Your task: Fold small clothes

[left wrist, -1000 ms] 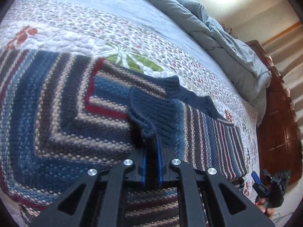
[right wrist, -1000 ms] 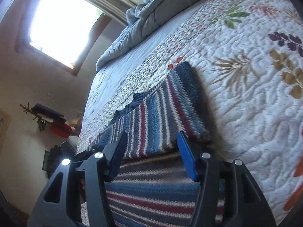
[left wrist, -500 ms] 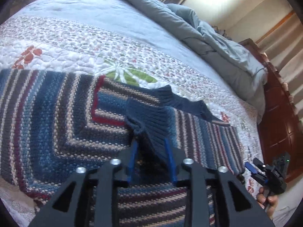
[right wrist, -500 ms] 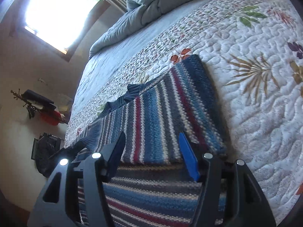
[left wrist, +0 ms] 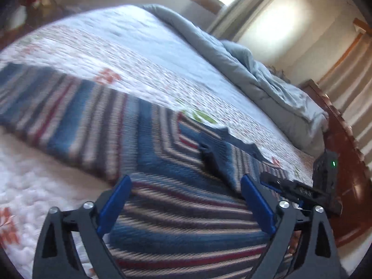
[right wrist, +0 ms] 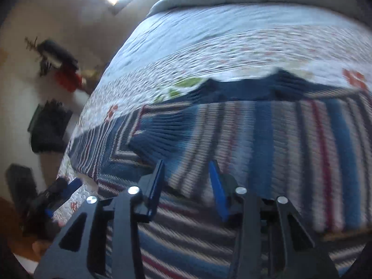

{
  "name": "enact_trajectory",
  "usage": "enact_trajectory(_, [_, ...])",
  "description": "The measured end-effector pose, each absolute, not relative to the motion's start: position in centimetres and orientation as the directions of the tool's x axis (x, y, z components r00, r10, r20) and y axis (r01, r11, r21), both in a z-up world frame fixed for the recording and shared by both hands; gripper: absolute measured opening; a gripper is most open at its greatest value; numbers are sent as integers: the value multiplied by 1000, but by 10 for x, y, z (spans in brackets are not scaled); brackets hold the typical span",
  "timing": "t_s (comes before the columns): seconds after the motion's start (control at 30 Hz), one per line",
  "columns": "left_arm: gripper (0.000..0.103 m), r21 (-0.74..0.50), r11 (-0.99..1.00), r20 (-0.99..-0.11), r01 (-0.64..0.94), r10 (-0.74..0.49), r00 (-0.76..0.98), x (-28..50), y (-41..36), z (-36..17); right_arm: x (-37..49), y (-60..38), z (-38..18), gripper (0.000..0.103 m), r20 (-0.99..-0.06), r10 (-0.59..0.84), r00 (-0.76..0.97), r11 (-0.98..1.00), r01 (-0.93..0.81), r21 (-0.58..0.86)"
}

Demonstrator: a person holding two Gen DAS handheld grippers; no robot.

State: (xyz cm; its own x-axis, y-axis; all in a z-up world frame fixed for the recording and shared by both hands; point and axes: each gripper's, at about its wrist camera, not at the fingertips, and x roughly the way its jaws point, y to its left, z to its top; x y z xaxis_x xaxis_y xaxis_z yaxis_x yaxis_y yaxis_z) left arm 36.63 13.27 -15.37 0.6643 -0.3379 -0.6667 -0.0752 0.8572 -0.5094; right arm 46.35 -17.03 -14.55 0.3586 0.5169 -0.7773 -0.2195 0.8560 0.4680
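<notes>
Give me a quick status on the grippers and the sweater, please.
Left gripper opening wide, empty. Right gripper closing over sweater, not gripping. Sweater flat on quilt. Nothing in the way.

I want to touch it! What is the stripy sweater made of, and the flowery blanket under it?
Striped sweater: looks like chunky knitted yarn, probably wool; ribbed rows show, matte and soft. Quilt: seems stitched cotton, puffy and matte, with printed flowers.
</notes>
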Motion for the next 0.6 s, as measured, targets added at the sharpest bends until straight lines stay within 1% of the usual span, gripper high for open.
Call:
enact_trajectory(0.07, [98,-506,856,-661,-109,-303,686,350,148,-158,476,-139,-151,38,-793,495,354,868,-245,432])
enact_trajectory(0.13, [98,-510,850,-658,-132,-287,696,336,163,-166,483,-106,-163,38,-834,440,333,891,-277,360])
enact_trajectory(0.2, [98,-506,850,-654,-149,-265,708,329,172,-172,482,-84,-178,42,-880,370,298,908,-314,276])
enact_trajectory(0.3, [98,-539,827,-651,-158,-290,702,329,182,-180,470,-71,-175,44,-898,291,330,911,-383,155])
enact_trajectory(0.37, [98,-559,814,-648,-161,-308,696,332,187,-181,468,-69,-163,43,-894,296,336,908,-391,154])
enact_trajectory(0.43, [98,-542,828,-644,-146,-297,705,331,188,-175,468,-58,-137,43,-879,339,335,897,-396,195])
enact_trajectory(0.47, [98,-521,841,-640,-144,-273,719,329,191,-169,467,-47,-124,44,-871,360,333,888,-410,210])
enact_trajectory(0.53, [99,-514,845,-619,-148,-246,746,323,201,-164,469,-9,-90,48,-857,406,318,857,-458,236])
enact_trajectory(0.6, [99,-537,822,-592,-189,-208,779,314,223,-166,475,38,-54,68,-830,483,280,806,-511,297])
